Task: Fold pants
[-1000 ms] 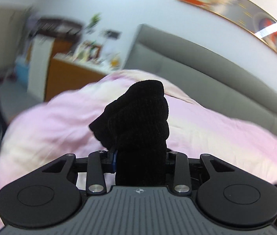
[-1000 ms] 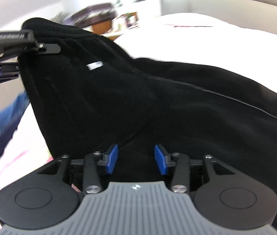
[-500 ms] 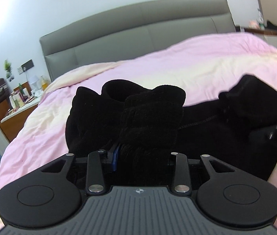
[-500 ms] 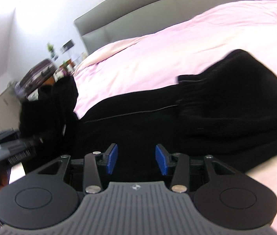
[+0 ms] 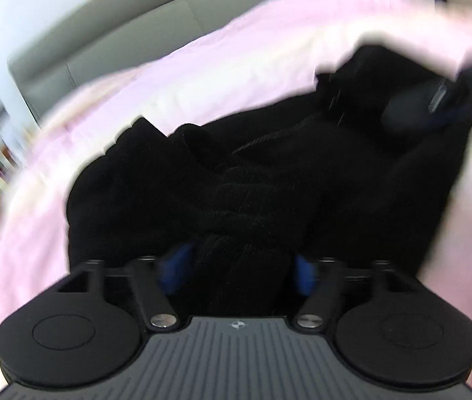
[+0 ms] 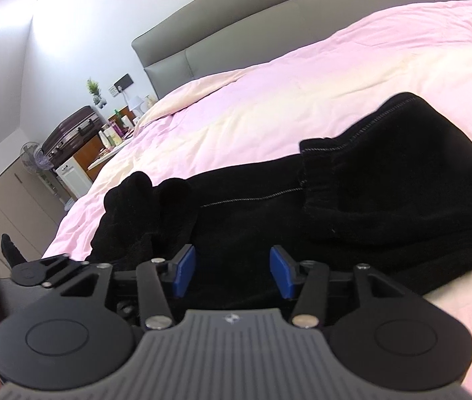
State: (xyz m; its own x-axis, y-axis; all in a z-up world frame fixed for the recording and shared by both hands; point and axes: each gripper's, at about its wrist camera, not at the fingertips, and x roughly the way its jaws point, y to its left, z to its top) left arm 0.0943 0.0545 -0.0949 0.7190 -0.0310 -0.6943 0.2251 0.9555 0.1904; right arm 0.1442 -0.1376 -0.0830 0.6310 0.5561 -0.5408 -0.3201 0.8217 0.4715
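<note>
**Black pants down on the pink bed**

While your left gripper [image 5: 239,273] sits low in its blurred frame, its blue pads are parted around a bunched wad of the black pants [image 5: 269,183], and whether they press it you cannot tell through the smear. Over to the right wrist view: your right gripper [image 6: 232,275] has its pads spread wide, nothing between them, hovering just above the dark cloth. The pants [image 6: 352,206] lie across the middle of that frame, the ribbed waistband at centre right, the crumpled end at centre left, close by your left gripper [image 6: 46,271] at the lower left edge. Under it all runs the pink-and-cream duvet [image 6: 286,100], wrinkled, filling the right and centre. Behind it, along the top, stands the grey padded headboard [image 6: 269,30] against a white wall. In the upper left you have a dark suitcase [image 6: 69,133] on a wooden cabinet, a small green plant [image 6: 93,86], bottles, and a fan [image 6: 32,156].
</note>
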